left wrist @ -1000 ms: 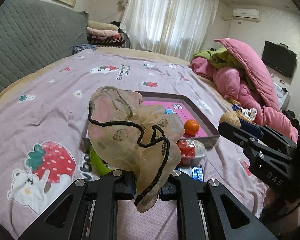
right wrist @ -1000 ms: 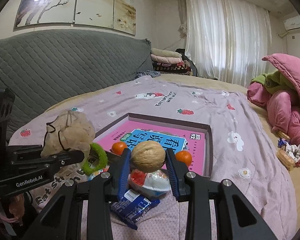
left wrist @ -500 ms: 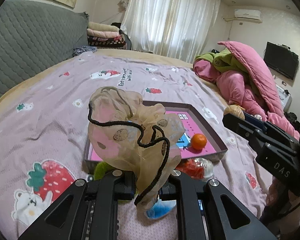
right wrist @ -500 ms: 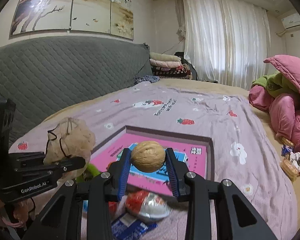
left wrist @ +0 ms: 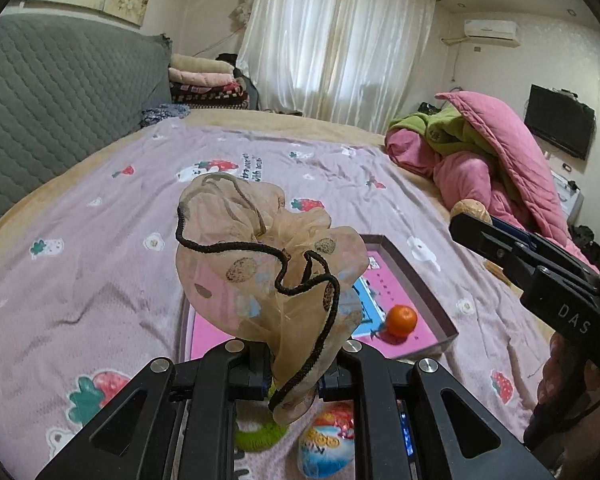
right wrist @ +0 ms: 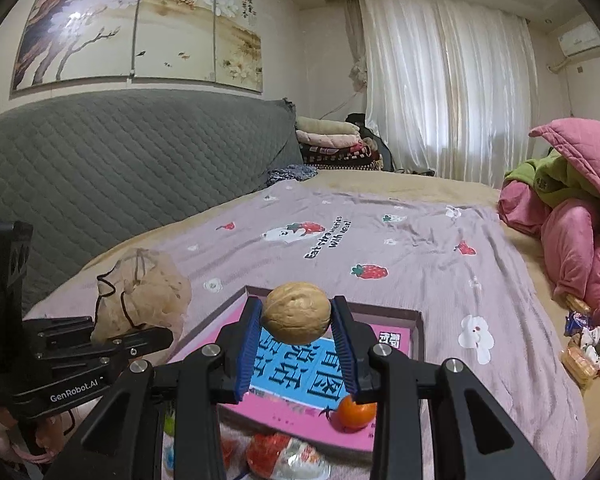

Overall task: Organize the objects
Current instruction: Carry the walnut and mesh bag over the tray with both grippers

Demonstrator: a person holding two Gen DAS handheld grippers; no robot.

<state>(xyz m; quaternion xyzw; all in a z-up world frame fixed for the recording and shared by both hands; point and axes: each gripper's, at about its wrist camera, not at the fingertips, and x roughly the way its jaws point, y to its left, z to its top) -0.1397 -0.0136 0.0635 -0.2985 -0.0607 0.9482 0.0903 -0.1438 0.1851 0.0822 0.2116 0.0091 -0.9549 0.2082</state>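
At the far left of the right wrist view, the left gripper (right wrist: 148, 334) reaches in from the edge, angled a little downward over the bed (right wrist: 400, 248). Its jaws are together, pinching the bottom of a sheer beige drawstring pouch (left wrist: 268, 272), so the pouch stands up above the fingers with its black cord (left wrist: 300, 288) looping across the front and hanging down between them. The pouch is clear of the bedspread.

Below and just past the left gripper, near the bed's front edge, lie a green ring (left wrist: 256, 436) and a wrapped snack with a red and blue print (left wrist: 328, 444); both are partly hidden by the gripper's black frame.

Further right, an open shallow box (left wrist: 420, 276) rests on the bedspread with a pink and blue book (right wrist: 300, 364) lying flat inside. A small orange (left wrist: 401, 319) sits on the book near the box's front right corner.

The right gripper (right wrist: 296, 316) is held above the box's near side, also tipped slightly downward. Its jaws are clamped on a walnut (right wrist: 296, 312), the blue ribbed pads (right wrist: 249, 344) pressing its left and right sides, and the nut is in the air over the book. In the left wrist view this gripper enters from the right edge, with the walnut showing at its tip.

At the far right a heap of pink and green bedding (right wrist: 572, 200) is piled on the bed.
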